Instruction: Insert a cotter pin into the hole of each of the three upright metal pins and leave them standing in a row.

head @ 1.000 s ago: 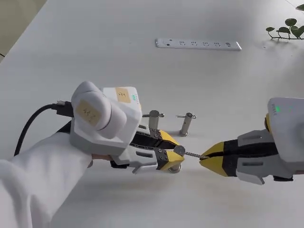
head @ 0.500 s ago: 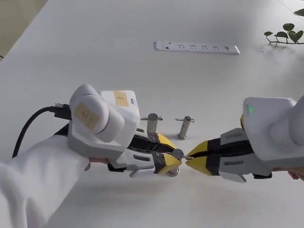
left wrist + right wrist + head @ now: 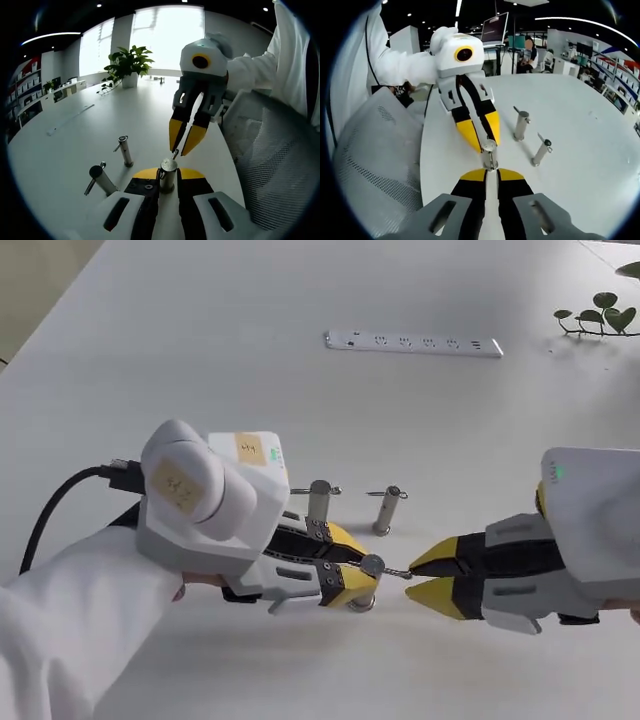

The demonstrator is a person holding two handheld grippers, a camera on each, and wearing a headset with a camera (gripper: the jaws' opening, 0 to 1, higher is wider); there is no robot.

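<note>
Left gripper (image 3: pixel 360 570) clamps a metal pin (image 3: pixel 489 152) by the worktop's (image 3: pixel 200 360) near edge; right gripper (image 3: pixel 425 573) open-jawed beside it.
A white-sleeved arm (image 3: pixel 70 630) at the near left corner holds the left gripper low, pointing right, jaws closed on the pin's shank. The grey, flat-headed pin stands upright, a thin cotter pin (image 3: pixel 396 571) jutting from its hole. The right gripper points left, level, tips parted at the cotter pin's end. Two more pins (image 3: pixel 318 500) (image 3: pixel 384 511) stand just behind.

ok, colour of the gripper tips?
Yellow on both the left gripper and right gripper; clearest in the head view.
</note>
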